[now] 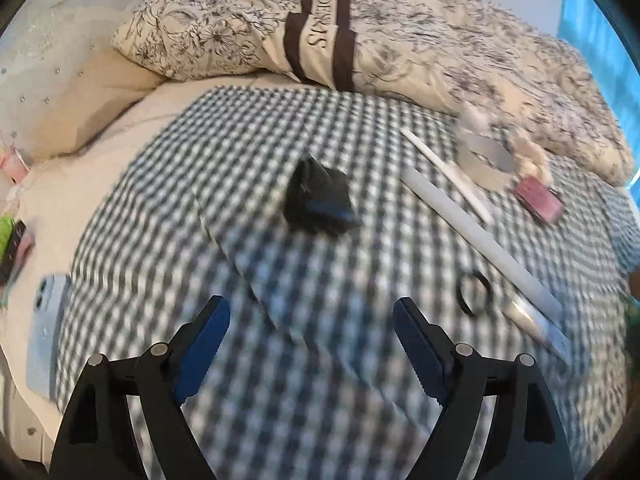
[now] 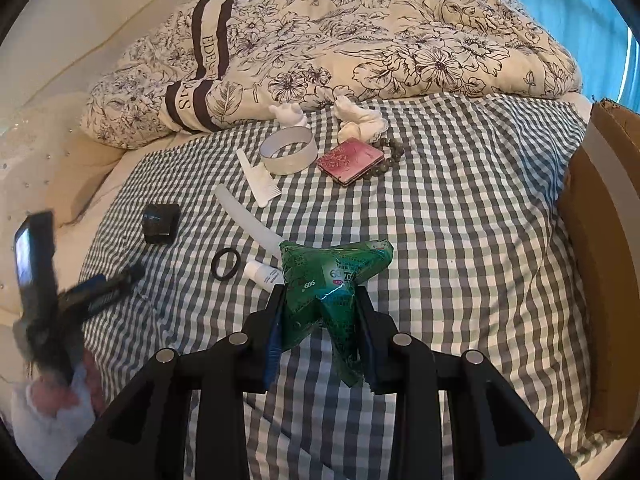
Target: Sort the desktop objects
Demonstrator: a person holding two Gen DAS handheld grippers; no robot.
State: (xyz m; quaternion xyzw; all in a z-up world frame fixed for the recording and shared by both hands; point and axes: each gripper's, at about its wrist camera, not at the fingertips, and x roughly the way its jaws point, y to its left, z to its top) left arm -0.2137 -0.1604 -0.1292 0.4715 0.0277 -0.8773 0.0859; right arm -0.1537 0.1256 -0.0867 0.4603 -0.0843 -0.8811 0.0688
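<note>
Right gripper (image 2: 320, 320) is squeezing a crumpled green packet (image 2: 334, 280) between its fingers, holding it above the checked cloth (image 2: 460, 220) on the bed. Left gripper (image 1: 310, 320) is hovering with fingers spread wide and nothing between them, over the same cloth, near a black box (image 1: 318, 204). Lying nearby are a black ring (image 2: 226, 264), a white tube (image 2: 248, 216), a comb (image 2: 256, 178), a tape roll (image 2: 286, 150) and a pink case (image 2: 350, 160); a cardboard box (image 2: 604, 260) is standing at the right edge
</note>
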